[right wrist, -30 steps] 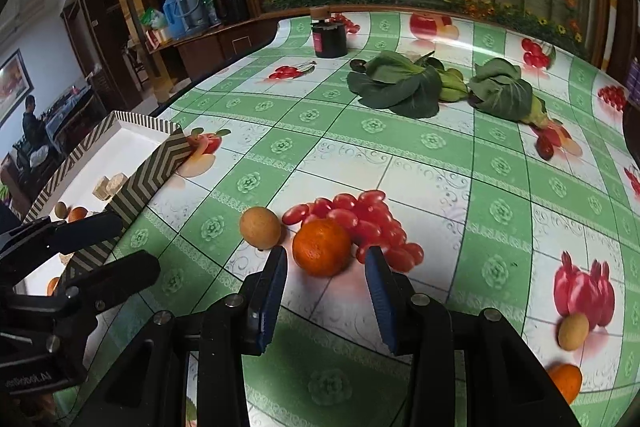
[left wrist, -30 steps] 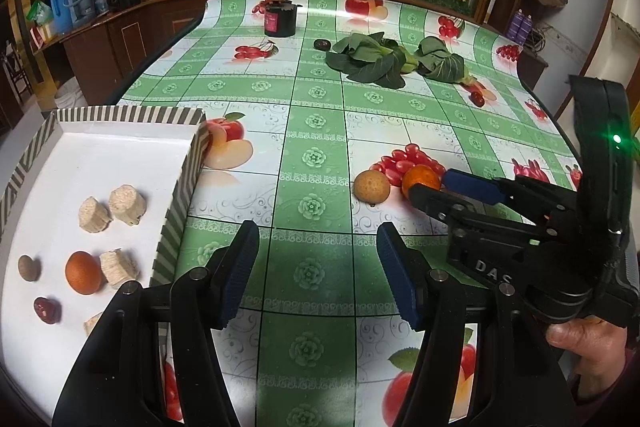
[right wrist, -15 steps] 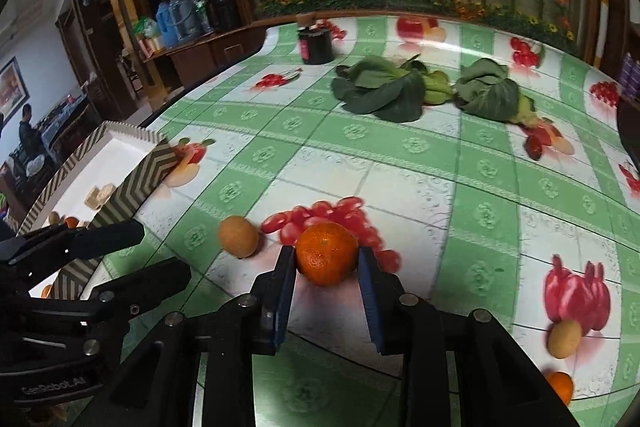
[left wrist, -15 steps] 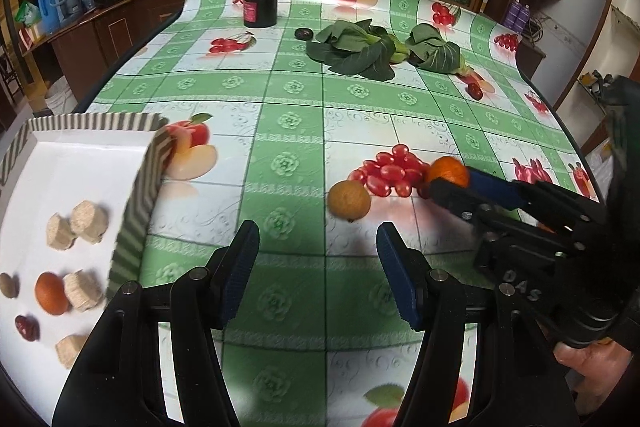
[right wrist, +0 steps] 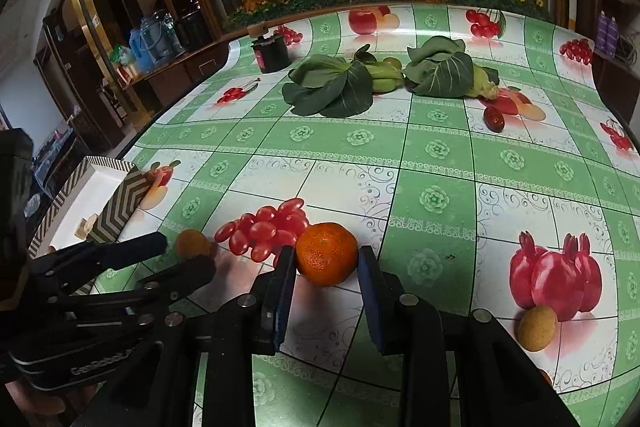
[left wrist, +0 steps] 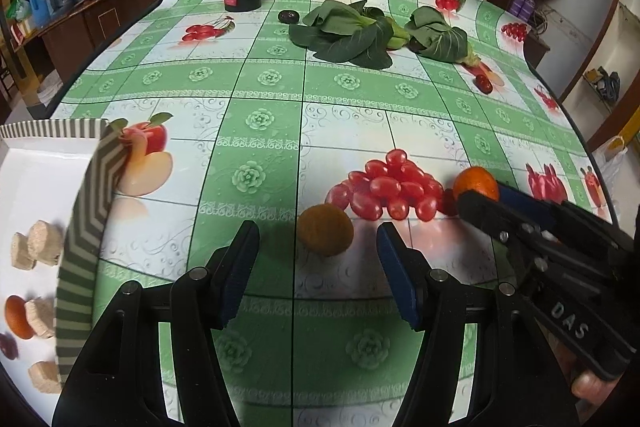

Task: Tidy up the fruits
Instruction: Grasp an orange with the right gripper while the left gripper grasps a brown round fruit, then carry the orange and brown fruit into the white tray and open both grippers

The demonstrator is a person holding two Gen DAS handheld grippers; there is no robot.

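- Right gripper (right wrist: 326, 289): the jaws stand open, one on each side of the orange (right wrist: 327, 253). The left jaw lies at or against the fruit's side; a narrow gap shows at the right jaw. No squeeze is evident, so the fruit is bracketed rather than gripped. It rests on the counter (right wrist: 436, 155), centred in the jaw gap at the fingertips.
- Left gripper (left wrist: 316, 267): the jaws are wide open and empty. The brown round fruit (left wrist: 325, 230) lies on the counter just ahead of the tips, centred between them and touching neither.
- Deciding relation: each fruit is near-round, with no long axis to align. Each lies straight ahead on its own gripper's centreline. In my judgement the right gripper needs only to close; the left needs a short advance first.
- Arm assignment: the right gripper is nearer the orange; the left is nearer the brown fruit. The two fruits lie near each other, with a printed cherry cluster between them.
- Left of the left jaws: the tray (left wrist: 76, 227), with a striped wall, already holding small items. It is the likely drop point.
- Right of the right jaws: a second brown fruit (right wrist: 537, 327) lies apart on a printed pomegranate.
- Far ahead: leafy greens (right wrist: 332, 89) and a dark jar (right wrist: 271, 53) sit near the far counter edge, well clear of both jaws.
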